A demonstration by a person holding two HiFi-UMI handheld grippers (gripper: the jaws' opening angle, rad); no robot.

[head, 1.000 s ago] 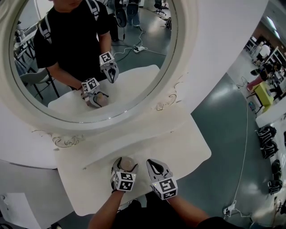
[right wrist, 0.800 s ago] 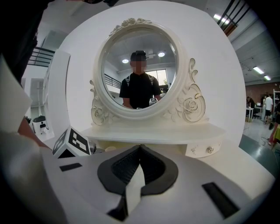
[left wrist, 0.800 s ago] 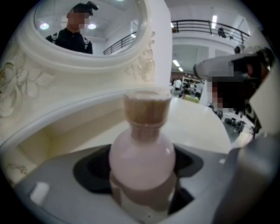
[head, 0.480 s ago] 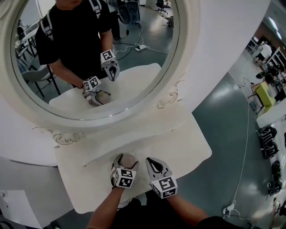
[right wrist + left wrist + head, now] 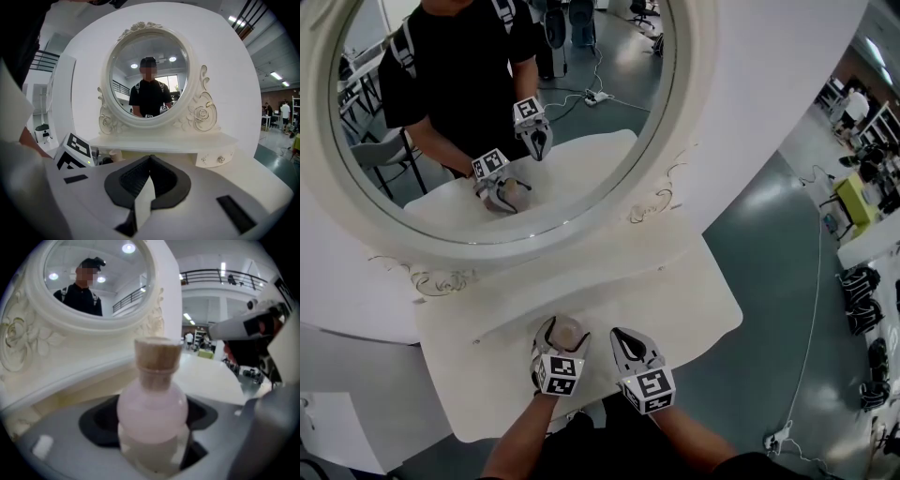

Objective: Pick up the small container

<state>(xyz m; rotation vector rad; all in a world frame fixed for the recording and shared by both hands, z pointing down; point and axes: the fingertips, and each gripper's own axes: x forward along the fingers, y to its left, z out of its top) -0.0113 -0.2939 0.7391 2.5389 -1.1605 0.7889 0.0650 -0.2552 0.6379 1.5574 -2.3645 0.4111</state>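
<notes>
— Bottle [image 5: 152, 413]: position?
— Upright between the jaws of my left gripper [image 5: 561, 334], which pinch its rounded pink body from both sides. The cork [image 5: 158, 352] stands clear above them. In the head view the bottle is over the near part of the table [image 5: 684, 300], left of centre. Whether its base touches the top, I cannot tell.
— To its right?
— My right gripper [image 5: 628, 343], just beside the left one and apart from the bottle. Its jaws are pressed together with nothing between them, and they point toward the mirror [image 5: 581, 150].
— Mirror: contents?
— Round glass in a carved white frame [image 5: 694, 56], standing behind the table top. It reflects a person in a black shirt and both my grippers, the bottle showing in one of them.
— Farther right?
— In the right gripper view, a small drawer [image 5: 217, 159] with two knobs, below the mirror at its right. Past the table's edge in the head view, grey floor [image 5: 787, 234] with a pale cable [image 5: 814, 309] running across it.
</notes>
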